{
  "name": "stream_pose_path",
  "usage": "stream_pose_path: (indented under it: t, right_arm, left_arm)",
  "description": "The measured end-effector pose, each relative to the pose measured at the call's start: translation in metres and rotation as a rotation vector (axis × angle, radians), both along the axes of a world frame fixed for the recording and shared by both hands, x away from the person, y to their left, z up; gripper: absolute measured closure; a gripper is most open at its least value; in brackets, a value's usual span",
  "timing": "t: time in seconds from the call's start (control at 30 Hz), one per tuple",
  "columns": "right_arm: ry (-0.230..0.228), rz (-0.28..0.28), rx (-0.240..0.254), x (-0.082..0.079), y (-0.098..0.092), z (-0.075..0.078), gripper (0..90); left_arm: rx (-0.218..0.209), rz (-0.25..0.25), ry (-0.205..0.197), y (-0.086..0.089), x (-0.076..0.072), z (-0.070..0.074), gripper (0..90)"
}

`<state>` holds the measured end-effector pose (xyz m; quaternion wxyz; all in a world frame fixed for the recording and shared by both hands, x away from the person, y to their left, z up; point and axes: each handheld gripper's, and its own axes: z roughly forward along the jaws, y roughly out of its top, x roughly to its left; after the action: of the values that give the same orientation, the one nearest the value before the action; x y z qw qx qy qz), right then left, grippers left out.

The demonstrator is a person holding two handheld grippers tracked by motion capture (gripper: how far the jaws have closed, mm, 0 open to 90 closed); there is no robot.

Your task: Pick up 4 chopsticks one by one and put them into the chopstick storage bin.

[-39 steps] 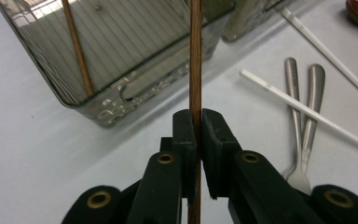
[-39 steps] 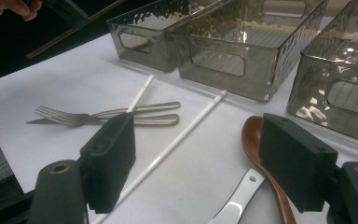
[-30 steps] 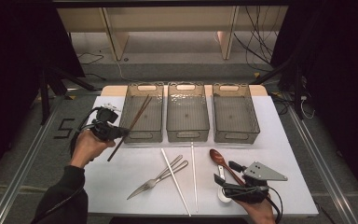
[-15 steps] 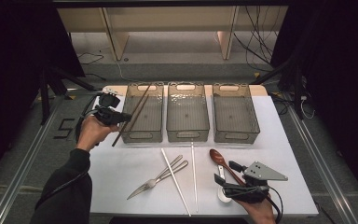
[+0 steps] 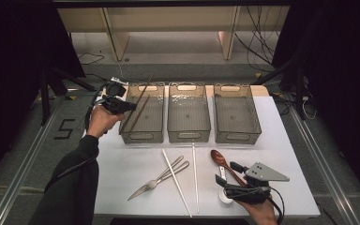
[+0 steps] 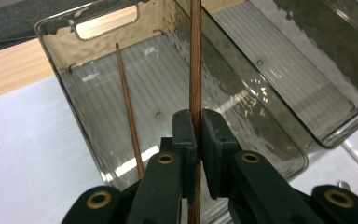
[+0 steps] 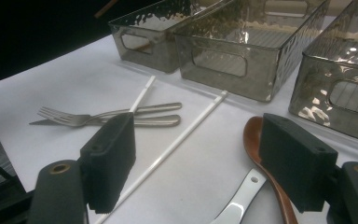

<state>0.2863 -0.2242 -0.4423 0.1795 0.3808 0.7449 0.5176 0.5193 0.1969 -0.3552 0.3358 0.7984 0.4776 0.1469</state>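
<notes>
1. The left tongs (image 5: 122,106) are hovering at the outer wall of the leftmost smoky clear plastic bin (image 5: 143,136), clenching a dark brown wooden chopstick (image 5: 143,93) that is slanting up over the bin's far end.
2. The left gripper view is showing what the high view is not: the chopstick (image 6: 195,56) is sitting pinched between the two black jaws, and a second thin brown chopstick (image 6: 128,112) is leaning inside the same bin (image 6: 74,79).
3. In the high view that second chopstick (image 5: 135,116) is reading as a dark line lying along the bin's length.
4. The right tongs (image 5: 229,180) are resting low over the white worktop (image 5: 122,168) near its front right, jaws spread wide with nothing between them, as the right gripper view is making plain.
5. A reddish-brown wooden spoon (image 5: 219,158) is lying just beside the right tongs; the right gripper view is showing its bowl (image 7: 254,135) and a white ceramic spoon handle (image 7: 240,200) next to it.
6. Two white plastic chopsticks (image 5: 176,178) and a metal fork crossed with a second metal utensil (image 5: 161,177) are lying in front of the three bins; the right gripper view is showing the fork's tines (image 7: 56,116) clearly.
</notes>
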Motion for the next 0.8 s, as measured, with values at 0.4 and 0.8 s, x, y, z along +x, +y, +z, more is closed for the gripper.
stream_pose_path:
  t: [0.4,0.8]
  right_arm:
    - [0.003,0.002,0.0,0.0,0.0,0.0,28.3]
    - [0.003,0.001,0.002,-0.001,-0.001,0.0,28.3]
  left_arm:
    - [-0.002,0.042,-0.028,0.004,0.019,-0.009,84.0]
    - [-0.009,0.084,-0.021,0.005,0.026,-0.027,83.9]
